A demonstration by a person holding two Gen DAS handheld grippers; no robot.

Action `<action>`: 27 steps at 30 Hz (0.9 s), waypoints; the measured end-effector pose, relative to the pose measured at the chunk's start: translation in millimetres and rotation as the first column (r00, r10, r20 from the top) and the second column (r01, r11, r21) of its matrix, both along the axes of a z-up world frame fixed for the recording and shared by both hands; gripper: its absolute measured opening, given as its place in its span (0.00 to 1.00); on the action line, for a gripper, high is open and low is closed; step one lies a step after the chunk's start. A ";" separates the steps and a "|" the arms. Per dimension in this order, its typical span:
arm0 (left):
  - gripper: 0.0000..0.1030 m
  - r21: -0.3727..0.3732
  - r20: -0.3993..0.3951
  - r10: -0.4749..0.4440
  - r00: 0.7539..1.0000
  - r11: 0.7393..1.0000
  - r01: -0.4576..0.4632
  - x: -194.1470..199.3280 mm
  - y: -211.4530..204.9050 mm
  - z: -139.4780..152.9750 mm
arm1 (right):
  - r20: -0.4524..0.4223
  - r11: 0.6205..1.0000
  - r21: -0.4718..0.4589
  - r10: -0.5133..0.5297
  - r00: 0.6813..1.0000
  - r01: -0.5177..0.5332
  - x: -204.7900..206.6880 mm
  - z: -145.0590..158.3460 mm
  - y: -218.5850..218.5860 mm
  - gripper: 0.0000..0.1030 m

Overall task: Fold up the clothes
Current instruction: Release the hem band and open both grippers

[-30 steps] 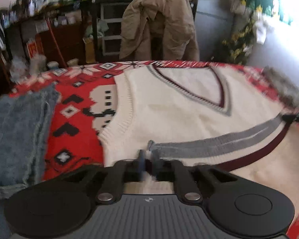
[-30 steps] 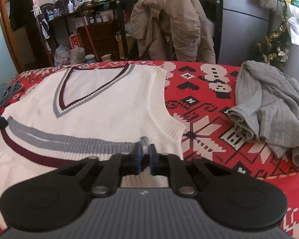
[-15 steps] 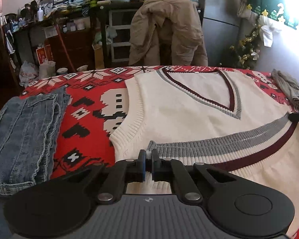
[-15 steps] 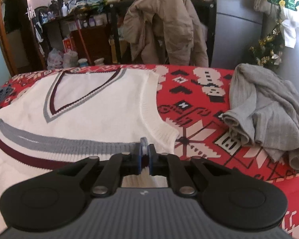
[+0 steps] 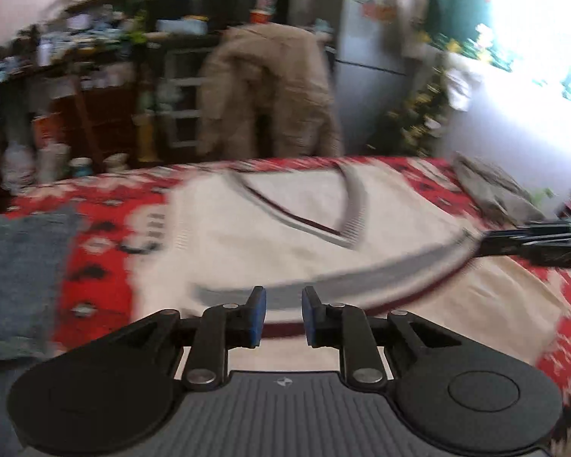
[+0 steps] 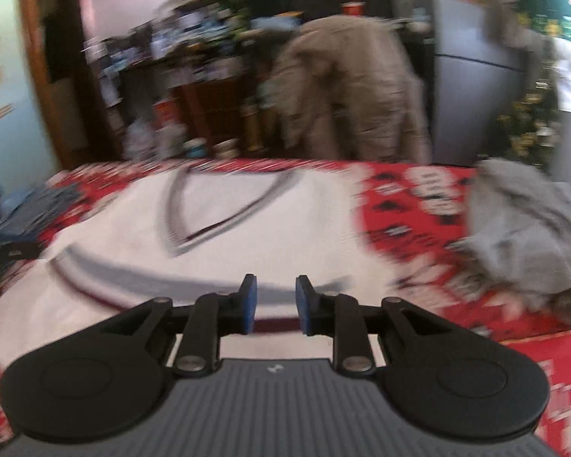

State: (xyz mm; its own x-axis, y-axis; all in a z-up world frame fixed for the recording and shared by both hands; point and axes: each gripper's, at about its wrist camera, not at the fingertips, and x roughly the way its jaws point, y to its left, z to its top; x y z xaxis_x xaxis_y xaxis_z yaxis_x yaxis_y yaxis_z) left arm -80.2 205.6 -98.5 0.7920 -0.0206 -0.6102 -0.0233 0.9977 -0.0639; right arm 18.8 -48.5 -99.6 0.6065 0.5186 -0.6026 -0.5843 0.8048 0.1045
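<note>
A cream knitted V-neck vest [image 5: 285, 221] lies flat on the red patterned cloth [image 5: 99, 251]. Its grey and maroon hem band [image 5: 361, 270] is folded up across the body. My left gripper [image 5: 283, 314] hovers just short of that band with its blue pads apart and nothing pinched. In the right wrist view the vest [image 6: 247, 236] lies ahead of my right gripper [image 6: 272, 306], whose jaws are opening with nothing between them. Each gripper shows at the edge of the other's view: the right gripper [image 5: 533, 240] and the left gripper [image 6: 3, 253]. Both views are blurred.
Folded blue jeans [image 5: 19, 266] lie at the left of the cloth. A crumpled grey garment [image 6: 525, 236] sits at the right. Behind the cloth, a tan jacket [image 5: 270, 91] hangs over a chair in front of cluttered shelves [image 6: 194, 38].
Both grippers were shut on the hem band; now both stand open, have let it go and have drawn back and up a little. The band rests across the vest.
</note>
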 end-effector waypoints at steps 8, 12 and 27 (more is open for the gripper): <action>0.22 0.129 -0.031 -0.068 0.997 0.989 0.072 5.5 -36.1 -33.1 | 0.011 0.987 -0.111 0.118 0.993 -0.116 -31.9 -29.8 56.5 0.23; 0.27 0.092 -0.021 -0.034 0.999 0.995 0.035 -9.5 -19.1 -25.5 | 0.033 0.990 -0.124 0.072 0.997 -0.067 -30.2 -29.8 37.7 0.23; 0.23 0.013 -0.044 -0.090 0.995 0.996 0.091 -78.2 -68.5 -34.1 | -0.057 0.963 -0.111 0.239 0.969 -0.245 -111.2 -22.5 44.4 0.05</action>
